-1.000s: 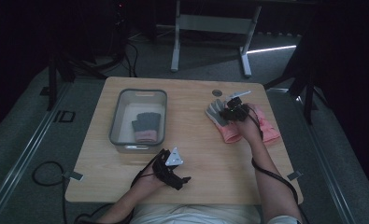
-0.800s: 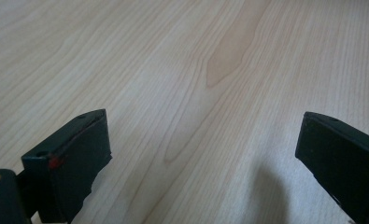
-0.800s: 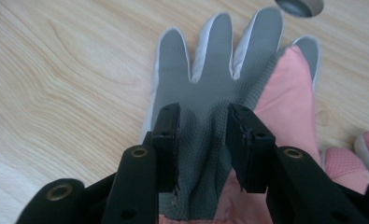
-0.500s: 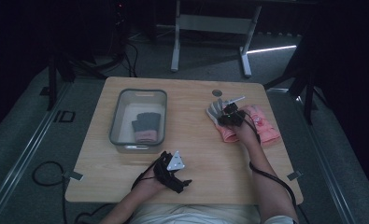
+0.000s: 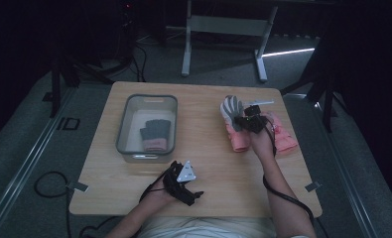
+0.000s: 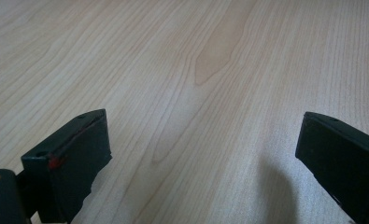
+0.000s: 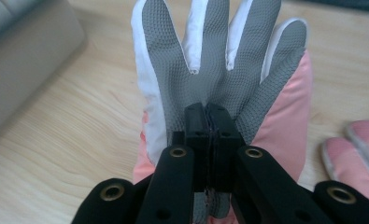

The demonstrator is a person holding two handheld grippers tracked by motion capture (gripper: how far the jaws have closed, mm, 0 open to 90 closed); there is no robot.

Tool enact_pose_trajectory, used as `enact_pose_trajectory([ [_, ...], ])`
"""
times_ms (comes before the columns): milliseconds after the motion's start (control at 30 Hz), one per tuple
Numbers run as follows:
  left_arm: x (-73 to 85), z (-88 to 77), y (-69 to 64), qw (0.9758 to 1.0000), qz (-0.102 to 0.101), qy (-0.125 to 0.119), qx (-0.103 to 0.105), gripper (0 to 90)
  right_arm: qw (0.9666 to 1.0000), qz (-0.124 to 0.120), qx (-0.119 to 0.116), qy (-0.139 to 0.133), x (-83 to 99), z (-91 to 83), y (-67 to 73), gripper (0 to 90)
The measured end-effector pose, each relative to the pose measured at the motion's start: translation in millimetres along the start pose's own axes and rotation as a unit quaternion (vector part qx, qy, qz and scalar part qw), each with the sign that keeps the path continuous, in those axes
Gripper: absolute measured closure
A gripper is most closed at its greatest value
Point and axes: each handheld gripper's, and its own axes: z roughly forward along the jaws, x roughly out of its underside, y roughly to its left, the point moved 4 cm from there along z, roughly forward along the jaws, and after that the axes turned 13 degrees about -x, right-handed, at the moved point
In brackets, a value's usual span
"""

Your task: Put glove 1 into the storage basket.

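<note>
Wooden desk (image 5: 208,163) seen from above and from both gripper views. The grey-and-white glove (image 7: 215,60) has a textured grey palm, white strips between its digits and a pink cuff; it lies palm up, right of the desk's centre, partly over a pink glove (image 5: 240,140). A second pink glove (image 5: 283,136) lies just beside these, to the right. The right gripper (image 7: 209,122) has its fingers pressed together on the grey palm fabric, apparently pinching a fold, though the contact itself is hidden behind them. The left gripper (image 6: 201,154) rests near the desk's front edge, fingers spread wide over bare wood, holding nothing. A grey bin (image 5: 125,130) at left contains one dark grey glove with a pink cuff (image 5: 155,134). Count: four gloves, one bin, two grippers.
</note>
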Motion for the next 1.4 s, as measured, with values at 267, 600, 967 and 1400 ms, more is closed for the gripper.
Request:
enact_pose_trajectory([
  [267,-1.5,-0.9,-0.6,0.9999,-0.001,-0.011,0.001,2.8,0.9974,0.018,0.015,-0.069,-9.1,-48.5,55.1,88.3],
  [600,-1.4,-3.2,-2.4,0.9999,0.007,-0.012,-0.001,2.9,0.9979,0.044,0.035,-0.033,32.7,-23.1,72.2,88.3],
  [967,1.5,-1.7,-3.0,0.9999,0.006,-0.01,0.001,2.9,0.9943,0.102,0.032,0.003,54.6,34.6,58.6,88.0],
  [1400,2.7,-1.6,-5.0,0.9999,0.01,-0.007,0.005,2.8,0.9934,0.106,0.039,0.017,60.4,52.6,60.9,78.6],
])
